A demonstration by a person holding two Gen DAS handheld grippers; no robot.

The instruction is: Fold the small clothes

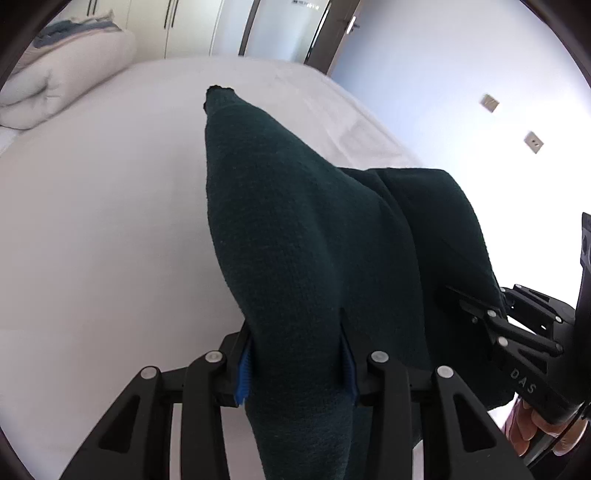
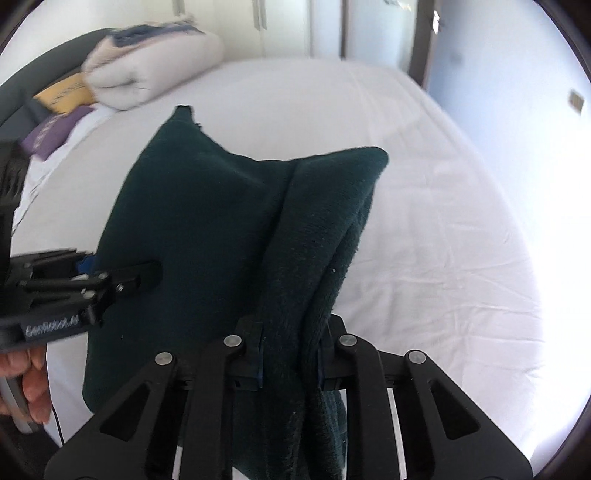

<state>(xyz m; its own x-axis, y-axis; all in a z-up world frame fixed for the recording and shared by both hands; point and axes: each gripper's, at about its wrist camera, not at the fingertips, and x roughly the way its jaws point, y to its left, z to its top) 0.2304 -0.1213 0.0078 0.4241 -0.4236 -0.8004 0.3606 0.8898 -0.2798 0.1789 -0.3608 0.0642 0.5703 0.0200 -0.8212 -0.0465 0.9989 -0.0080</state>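
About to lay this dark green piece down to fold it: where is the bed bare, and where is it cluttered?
Both grippers, left and right, clamp the green cloth. Bare white sheet runs from the cloth to the bed's right edge and toward the wardrobe. Crowded at far left: rolled duvet, yellow and purple pillows.

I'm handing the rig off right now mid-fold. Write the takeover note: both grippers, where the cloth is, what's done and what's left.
Left gripper: shut on the dark green cloth, fabric bunched between its blue pads.
Right gripper: shut on the same cloth, on another part of its edge.
Cloth: held up between both grippers over the white bed, hanging in loose folds, not spread flat.
Done: cloth picked up by two points.
Left: lay it on the bed, flatten it, make the folds; no neat fold is visible yet.
Nearby: a rolled duvet lies at the far end of the bed.
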